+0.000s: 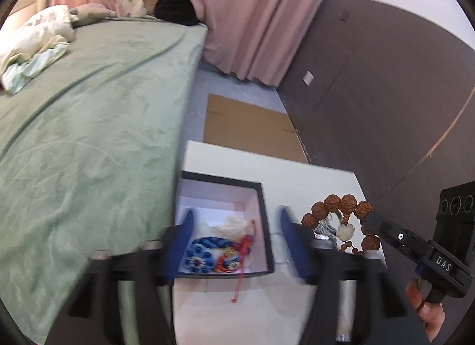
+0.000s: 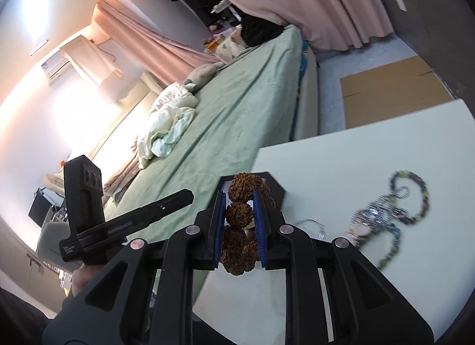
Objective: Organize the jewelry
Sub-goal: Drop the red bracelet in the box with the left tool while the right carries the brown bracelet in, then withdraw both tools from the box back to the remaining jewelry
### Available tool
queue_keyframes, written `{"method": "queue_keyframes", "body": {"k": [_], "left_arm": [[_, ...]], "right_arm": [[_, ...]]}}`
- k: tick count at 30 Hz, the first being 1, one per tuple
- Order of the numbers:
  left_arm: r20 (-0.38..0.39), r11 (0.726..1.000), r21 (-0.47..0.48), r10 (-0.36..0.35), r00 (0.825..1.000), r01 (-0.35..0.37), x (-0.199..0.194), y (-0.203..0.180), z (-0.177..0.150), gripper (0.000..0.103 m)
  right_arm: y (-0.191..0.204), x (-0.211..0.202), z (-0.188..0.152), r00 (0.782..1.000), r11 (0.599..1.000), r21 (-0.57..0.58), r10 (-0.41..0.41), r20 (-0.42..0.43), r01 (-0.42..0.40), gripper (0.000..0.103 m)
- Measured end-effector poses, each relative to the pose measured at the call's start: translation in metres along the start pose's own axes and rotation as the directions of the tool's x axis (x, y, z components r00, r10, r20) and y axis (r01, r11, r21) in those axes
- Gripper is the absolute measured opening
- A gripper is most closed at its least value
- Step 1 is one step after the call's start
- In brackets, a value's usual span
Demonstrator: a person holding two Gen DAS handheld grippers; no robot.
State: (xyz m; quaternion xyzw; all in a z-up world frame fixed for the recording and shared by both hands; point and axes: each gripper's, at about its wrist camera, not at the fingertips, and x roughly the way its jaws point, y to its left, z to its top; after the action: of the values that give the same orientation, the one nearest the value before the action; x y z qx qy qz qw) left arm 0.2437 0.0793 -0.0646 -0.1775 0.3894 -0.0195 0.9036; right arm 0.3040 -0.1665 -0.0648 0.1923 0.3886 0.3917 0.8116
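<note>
A black box (image 1: pixel 264 217) with a white lining sits on the white table (image 1: pixel 311 179). Inside lie a blue bracelet (image 1: pixel 199 256), a red cord bracelet (image 1: pixel 237 256) and a white piece (image 1: pixel 234 226). My left gripper (image 1: pixel 237 238) is open, its blue fingers on either side of the box. My right gripper (image 2: pixel 240 220) is shut on a brown seed-bead bracelet (image 2: pixel 239 214) and holds it above the table, right of the box; the bracelet also shows in the left wrist view (image 1: pixel 341 205) with a white charm (image 1: pixel 346 230).
A silver chain (image 2: pixel 371 217) and a dark beaded bracelet (image 2: pixel 415 196) lie on the table to the right. A green-covered bed (image 1: pixel 89 137) borders the table on the left. Cardboard (image 1: pixel 249 125) lies on the floor beyond, by a dark wall (image 1: pixel 386 92).
</note>
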Motion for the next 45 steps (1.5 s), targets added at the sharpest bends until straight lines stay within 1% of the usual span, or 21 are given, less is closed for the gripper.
{"method": "queue_keyframes", "body": {"k": [1,3,6,9,11,13,14,15,16,17,18,20,23,24,27,28,29,32,38,45], "left_arm": [[0.012,1.0,-0.007,0.009,1.0,-0.009,-0.004,0.004,0.0,0.072],[0.015,1.0,-0.016,0.027,1.0,-0.027,-0.01,0.012,0.0,0.081],[0.029,0.998,-0.038,0.058,0.998,-0.057,-0.021,0.025,0.0,0.089],[0.044,0.995,-0.05,0.083,0.996,-0.081,-0.031,0.033,0.001,0.093],[0.053,0.994,-0.055,0.097,0.994,-0.094,-0.038,0.038,0.002,0.094],[0.06,0.993,-0.06,0.107,0.992,-0.103,-0.043,0.042,0.003,0.094],[0.061,0.992,-0.061,0.11,0.992,-0.107,-0.045,0.042,0.003,0.094],[0.061,0.992,-0.062,0.114,0.992,-0.111,-0.047,0.043,0.003,0.094],[0.063,0.991,-0.061,0.119,0.991,-0.115,-0.049,0.044,0.003,0.094],[0.063,0.991,-0.058,0.122,0.991,-0.118,-0.05,0.045,0.002,0.094],[0.063,0.991,-0.055,0.124,0.99,-0.121,-0.05,0.044,0.002,0.094],[0.061,0.991,-0.05,0.13,0.99,-0.127,-0.05,0.045,0.001,0.094],[0.054,0.991,-0.045,0.125,0.991,-0.123,-0.047,0.041,0.0,0.094],[0.053,0.992,-0.041,0.124,0.991,-0.122,-0.047,0.04,0.0,0.094],[0.051,0.993,-0.02,0.117,0.992,-0.116,-0.044,0.031,-0.001,0.094],[0.049,0.993,-0.012,0.114,0.992,-0.114,-0.043,0.026,-0.001,0.094],[0.046,0.994,-0.005,0.112,0.993,-0.111,-0.041,0.022,-0.001,0.094],[0.036,0.995,0.017,0.099,0.994,-0.1,-0.035,0.011,-0.003,0.094],[0.009,0.996,0.065,0.061,0.998,-0.062,-0.023,-0.015,-0.007,0.094],[-0.024,0.993,0.116,0.01,1.0,-0.007,-0.007,-0.048,-0.013,0.094]], "right_arm": [[0.004,0.004,0.002,1.0,1.0,-0.004,0.008,-0.002,-0.008,0.019],[0.011,0.012,0.005,1.0,1.0,-0.009,0.026,-0.008,-0.026,0.019],[0.021,0.023,0.009,0.998,0.998,-0.015,0.053,-0.018,-0.053,0.019],[0.031,0.037,0.012,0.996,0.996,-0.02,0.082,-0.033,-0.083,0.019],[0.038,0.049,0.013,0.994,0.995,-0.021,0.099,-0.051,-0.1,0.019],[0.041,0.061,0.012,0.993,0.996,-0.021,0.086,-0.082,-0.088,0.02],[0.04,0.068,0.011,0.992,0.998,-0.017,0.063,-0.109,-0.065,0.021],[0.035,0.074,0.009,0.991,1.0,-0.009,0.029,-0.133,-0.03,0.023],[0.031,0.077,0.008,0.99,1.0,0.0,0.011,-0.142,-0.012,0.03],[0.026,0.075,0.007,0.99,1.0,0.01,-0.004,-0.14,0.006,0.038],[0.023,0.072,0.007,0.992,1.0,0.014,-0.013,-0.128,0.015,0.042],[0.018,0.061,0.008,0.995,0.999,0.022,-0.023,-0.097,0.026,0.061],[0.009,0.041,0.011,0.998,0.998,0.04,-0.035,-0.049,0.037,0.07],[0.003,0.033,0.011,0.998,0.997,0.055,-0.042,-0.036,0.044,0.072],[-0.011,0.017,0.013,0.997,0.993,0.089,-0.074,-0.02,0.075,0.073],[-0.014,0.013,0.015,0.996,0.992,0.094,-0.084,-0.019,0.085,0.075],[-0.016,0.008,0.016,0.995,0.99,0.1,-0.096,-0.016,0.098,0.079],[-0.028,-0.013,0.017,0.991,0.984,0.122,-0.132,0.01,0.13,0.084],[-0.052,-0.038,0.014,0.982,0.969,0.167,-0.188,0.016,0.183,0.086],[-0.069,-0.06,0.007,0.972,0.95,0.216,-0.233,0.019,0.224,0.086]]}}
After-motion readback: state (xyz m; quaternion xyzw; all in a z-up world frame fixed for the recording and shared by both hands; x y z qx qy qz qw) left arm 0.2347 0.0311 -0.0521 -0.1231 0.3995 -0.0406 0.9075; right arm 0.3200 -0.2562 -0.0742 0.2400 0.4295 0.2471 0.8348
